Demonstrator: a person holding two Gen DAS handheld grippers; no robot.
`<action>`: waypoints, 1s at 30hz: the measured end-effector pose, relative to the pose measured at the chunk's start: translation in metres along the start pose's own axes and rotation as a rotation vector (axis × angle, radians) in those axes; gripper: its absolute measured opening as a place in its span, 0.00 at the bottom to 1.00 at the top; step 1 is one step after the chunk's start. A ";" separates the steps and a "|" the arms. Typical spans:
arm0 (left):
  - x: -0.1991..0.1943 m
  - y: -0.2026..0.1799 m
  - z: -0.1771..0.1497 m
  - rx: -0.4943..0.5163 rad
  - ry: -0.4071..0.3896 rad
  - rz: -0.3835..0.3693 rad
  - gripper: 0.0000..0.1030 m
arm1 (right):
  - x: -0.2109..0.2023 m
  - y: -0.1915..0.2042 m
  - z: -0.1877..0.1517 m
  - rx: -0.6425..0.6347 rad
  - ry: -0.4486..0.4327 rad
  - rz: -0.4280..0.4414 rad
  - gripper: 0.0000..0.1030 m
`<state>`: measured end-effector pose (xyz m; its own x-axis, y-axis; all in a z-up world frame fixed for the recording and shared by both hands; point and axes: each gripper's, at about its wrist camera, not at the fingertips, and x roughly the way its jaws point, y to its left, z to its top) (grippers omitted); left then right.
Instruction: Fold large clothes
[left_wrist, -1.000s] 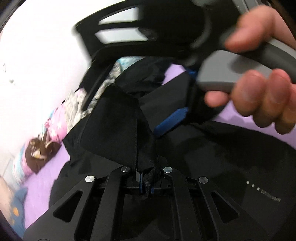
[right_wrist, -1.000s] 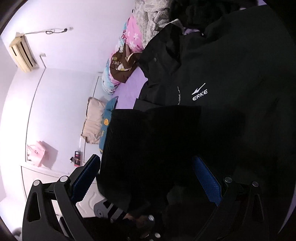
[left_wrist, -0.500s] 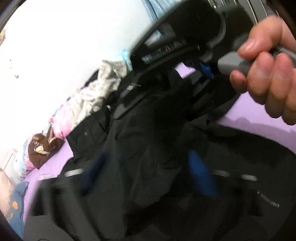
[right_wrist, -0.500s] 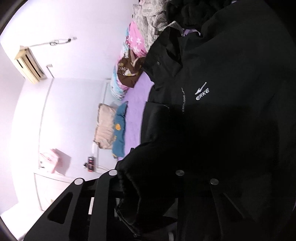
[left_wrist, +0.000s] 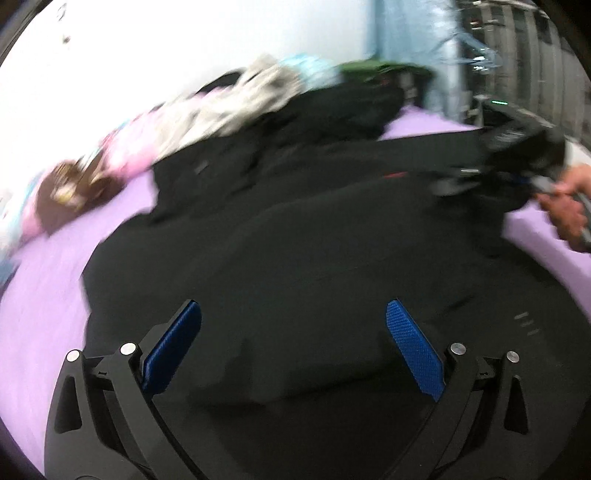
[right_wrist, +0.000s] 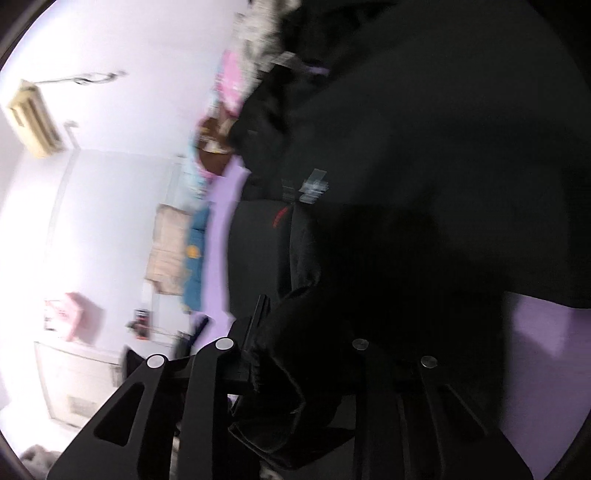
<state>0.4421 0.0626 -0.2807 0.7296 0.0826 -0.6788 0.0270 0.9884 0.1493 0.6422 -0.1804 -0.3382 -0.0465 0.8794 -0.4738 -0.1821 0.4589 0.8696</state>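
Purple bedsheet (left_wrist: 44, 295) underneath everything, running back to a white wall. Black jacket (left_wrist: 295, 240) spread across most of that sheet, body flat, one sleeve or side panel apparently laid over the front; white chest logo (right_wrist: 314, 186) blurred but facing up. Beyond the jacket, against the wall, a heap of other clothes (left_wrist: 236, 99) in grey, pink and black, not yet dealt with. At the jacket's near hem, left gripper (left_wrist: 293, 345) spread wide, blue pads (left_wrist: 413, 349) clear of the cloth, nothing between them. At the jacket's far right edge, right gripper (right_wrist: 295, 373) having just closed, pinching a bunched fold of the black fabric, a hand (left_wrist: 565, 206) on its handle. Judged early to midway: first fold seemingly down, second side in hand, further folds and the heap left.
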 end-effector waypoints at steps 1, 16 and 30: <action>0.008 0.016 -0.004 -0.019 0.019 0.027 0.94 | 0.001 -0.004 0.000 0.001 0.000 -0.021 0.27; 0.054 0.180 -0.049 -0.388 0.169 0.311 0.95 | 0.003 0.003 -0.002 -0.131 0.052 -0.299 0.67; 0.031 0.148 0.017 -0.393 0.026 0.100 0.94 | -0.046 0.077 -0.040 -0.256 0.000 -0.324 0.82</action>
<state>0.4805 0.2097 -0.2671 0.6974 0.1793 -0.6938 -0.3105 0.9482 -0.0670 0.5906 -0.1912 -0.2550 0.0534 0.6948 -0.7172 -0.4259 0.6655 0.6130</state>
